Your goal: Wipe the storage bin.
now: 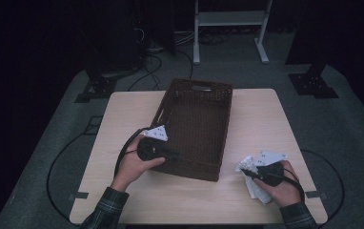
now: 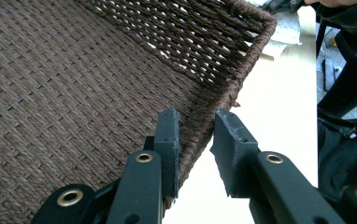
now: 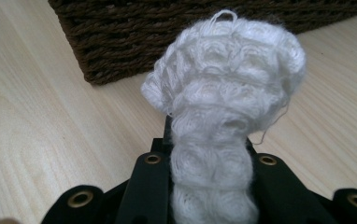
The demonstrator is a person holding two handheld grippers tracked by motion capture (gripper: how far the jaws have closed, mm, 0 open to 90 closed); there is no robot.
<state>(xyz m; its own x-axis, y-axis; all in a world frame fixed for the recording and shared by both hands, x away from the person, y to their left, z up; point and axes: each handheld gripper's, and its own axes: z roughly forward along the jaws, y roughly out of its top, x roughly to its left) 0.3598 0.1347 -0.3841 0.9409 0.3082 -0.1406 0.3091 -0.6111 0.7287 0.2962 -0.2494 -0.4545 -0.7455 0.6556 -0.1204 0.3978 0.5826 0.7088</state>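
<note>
Right gripper view, white knitted cloth (image 3: 223,93) clenched between right gripper (image 3: 209,154) fingers (bunched above them), left gripper (image 2: 195,135) fingers released, straddling the wicker basket (image 2: 242,70) rim, bench beneath.

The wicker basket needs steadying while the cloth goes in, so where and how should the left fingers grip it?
Grip the near wall's rim of the wicker basket close to its corner, coming from above at the person's side. The left gripper already straddles that thin upright edge, one finger inside and one outside, not yet pressing.

Plaid sleeves on both forearms. Left gripper (image 2: 195,140): black jaws, brass-ringed screw holes, white perforated top plate, black looping cable. Right gripper (image 1: 261,172): same build.
</note>
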